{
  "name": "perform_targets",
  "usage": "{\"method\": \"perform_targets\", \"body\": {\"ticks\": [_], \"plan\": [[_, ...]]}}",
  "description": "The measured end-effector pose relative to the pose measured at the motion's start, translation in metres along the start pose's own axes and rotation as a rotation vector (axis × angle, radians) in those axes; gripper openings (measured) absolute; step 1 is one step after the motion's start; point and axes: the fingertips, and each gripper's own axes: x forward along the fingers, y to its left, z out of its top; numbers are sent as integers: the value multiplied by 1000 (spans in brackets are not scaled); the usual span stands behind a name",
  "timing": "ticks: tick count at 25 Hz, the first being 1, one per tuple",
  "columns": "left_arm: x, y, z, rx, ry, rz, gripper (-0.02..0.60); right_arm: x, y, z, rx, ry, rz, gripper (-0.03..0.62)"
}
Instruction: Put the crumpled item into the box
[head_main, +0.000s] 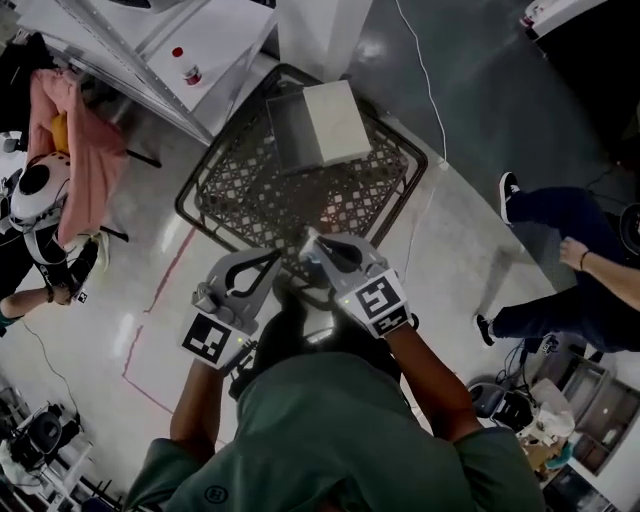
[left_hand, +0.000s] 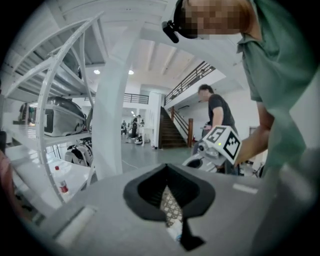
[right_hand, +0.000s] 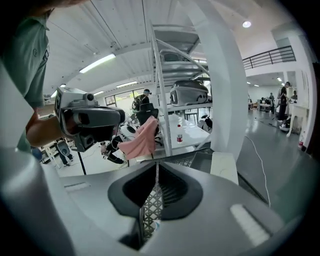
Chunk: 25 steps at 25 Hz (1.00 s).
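Observation:
A box (head_main: 322, 122) with a white half and a grey half sits on the far part of a black mesh table (head_main: 240, 195); in the right gripper view the box (right_hand: 223, 168) stands just past the jaws. My left gripper (head_main: 272, 262) and right gripper (head_main: 312, 246) hover side by side over the table's near edge. The left gripper (left_hand: 167, 189) is shut, with only mesh showing below its tips. The right gripper (right_hand: 156, 174) stands open by a thin crack with nothing in it. A crumpled pink cloth (head_main: 78, 150) hangs on a rack to the left.
A white shelf frame (head_main: 150, 50) with a red-capped bottle (head_main: 190, 73) stands at the back left. One person sits at the right (head_main: 560, 275) and another crouches at the far left (head_main: 40, 215). Red tape (head_main: 160, 295) marks the shiny floor.

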Motion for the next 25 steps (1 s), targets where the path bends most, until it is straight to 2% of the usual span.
{"method": "perform_targets", "body": {"ticks": [9,20,25], "plan": [[15,11,-48,-38,80,14,3,54,-18,-82,38,132,53,51],[34,14,-80,-88,118,8,3,94,-33,-190,50,339,86,104],[39,15,-90,-102,139,14,3,103,-33,-235,41,449,114,149]]}}
